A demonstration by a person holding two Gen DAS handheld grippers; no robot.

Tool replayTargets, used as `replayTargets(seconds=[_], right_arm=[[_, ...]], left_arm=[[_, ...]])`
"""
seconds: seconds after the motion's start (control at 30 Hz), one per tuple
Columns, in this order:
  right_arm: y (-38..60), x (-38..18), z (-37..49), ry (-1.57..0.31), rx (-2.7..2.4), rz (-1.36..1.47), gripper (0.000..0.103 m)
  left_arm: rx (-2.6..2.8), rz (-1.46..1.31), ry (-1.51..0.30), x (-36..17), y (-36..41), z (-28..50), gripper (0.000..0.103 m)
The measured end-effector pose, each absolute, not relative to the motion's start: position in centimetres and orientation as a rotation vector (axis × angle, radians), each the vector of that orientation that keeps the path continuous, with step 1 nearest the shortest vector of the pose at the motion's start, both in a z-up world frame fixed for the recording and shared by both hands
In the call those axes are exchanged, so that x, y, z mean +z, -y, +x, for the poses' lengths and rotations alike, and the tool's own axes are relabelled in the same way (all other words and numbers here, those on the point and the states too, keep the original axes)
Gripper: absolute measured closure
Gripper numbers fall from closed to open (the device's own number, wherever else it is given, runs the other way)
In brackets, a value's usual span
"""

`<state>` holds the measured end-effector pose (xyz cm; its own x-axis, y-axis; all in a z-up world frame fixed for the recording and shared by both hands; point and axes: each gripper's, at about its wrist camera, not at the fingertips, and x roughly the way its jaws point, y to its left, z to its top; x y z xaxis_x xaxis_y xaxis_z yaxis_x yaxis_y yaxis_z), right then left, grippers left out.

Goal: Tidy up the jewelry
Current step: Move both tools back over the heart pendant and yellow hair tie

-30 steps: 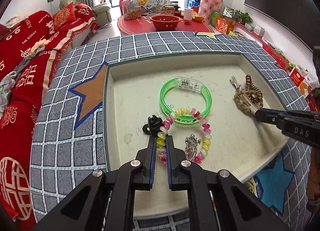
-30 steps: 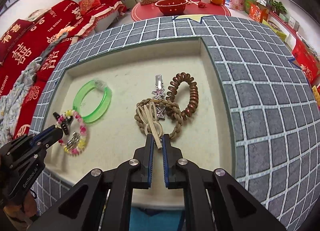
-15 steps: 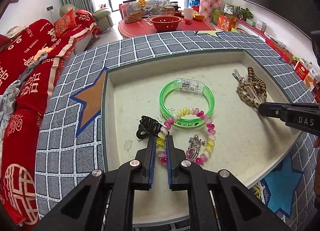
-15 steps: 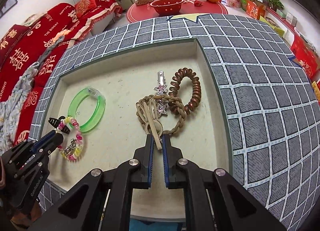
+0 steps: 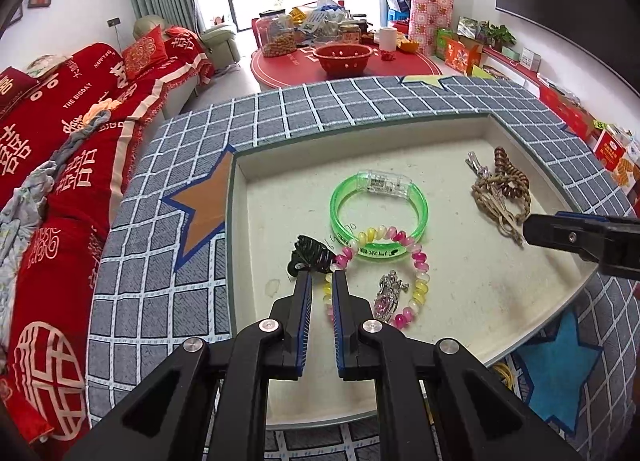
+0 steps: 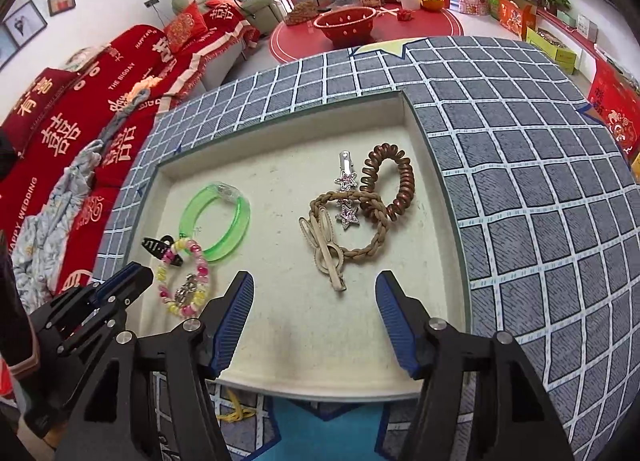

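Note:
A shallow cream tray [image 5: 472,293] [image 6: 280,165] holds the jewelry. My left gripper [image 5: 320,281] is shut on the pink and yellow bead bracelet [image 5: 416,261] [image 6: 188,277] at its left side, beside a black hair clip [image 5: 308,255] [image 6: 160,249]. A silver charm [image 5: 388,293] lies inside the bracelet. A green bangle [image 5: 378,209] [image 6: 216,221] lies behind it. My right gripper [image 6: 316,285] is open and empty, just short of a beige hair clip [image 6: 324,249]. With that clip lie a braided cord ring [image 6: 360,245], a star clip [image 6: 346,197] and a brown coil tie [image 6: 390,185].
The tray sits on a grey checked cloth [image 6: 520,181] with star patches [image 5: 204,201]. A red sofa [image 5: 60,141] stands to the left. A red round table [image 5: 340,57] with a red bowl and jars stands behind.
My right gripper has opened and let go of the beige hair clip, which now lies on the tray. My left gripper stays shut on the bead bracelet and has drawn back a little.

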<state>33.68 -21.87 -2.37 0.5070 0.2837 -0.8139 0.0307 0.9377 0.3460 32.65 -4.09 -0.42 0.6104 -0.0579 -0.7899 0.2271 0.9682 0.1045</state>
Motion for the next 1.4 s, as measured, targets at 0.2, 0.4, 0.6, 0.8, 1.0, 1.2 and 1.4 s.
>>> replayTargets(seconds=[0.2,0.4,0.6,0.8,1.0,1.2,1.4], right_arm=[[22.1,-1.3,32.0,-1.004,0.154,0.361,0.034],[22.1,-0.5,30.1,-0.986,0.174,0.372,0.029],[22.3,0.6,28.0,-0.953,0.188,0.394,0.023],[22.5,1.8,26.1,-0.927,0.199,0.409,0.023],[22.6,2.1,24.1,-0.910,0.211,0.429,0.015],[21.8,2.0,22.3,-0.892,0.219,0.403,0.000],[20.8,0.2,22.0,-0.997,0.223,0.350,0.000]], left_arm=[[-0.157,0.204,-0.862,0.8,4.0,31.9,0.080],[-0.148,0.199,-0.832,2.1,4.0,31.1,0.080],[-0.127,0.170,-0.750,4.3,3.2,29.1,0.000],[-0.128,0.155,-0.753,5.2,2.2,27.2,0.000],[-0.145,0.127,-0.778,5.0,1.4,24.7,0.000],[-0.179,0.113,-0.827,3.3,1.2,21.9,0.000],[-0.218,0.072,-0.903,0.9,1.7,19.3,0.000]])
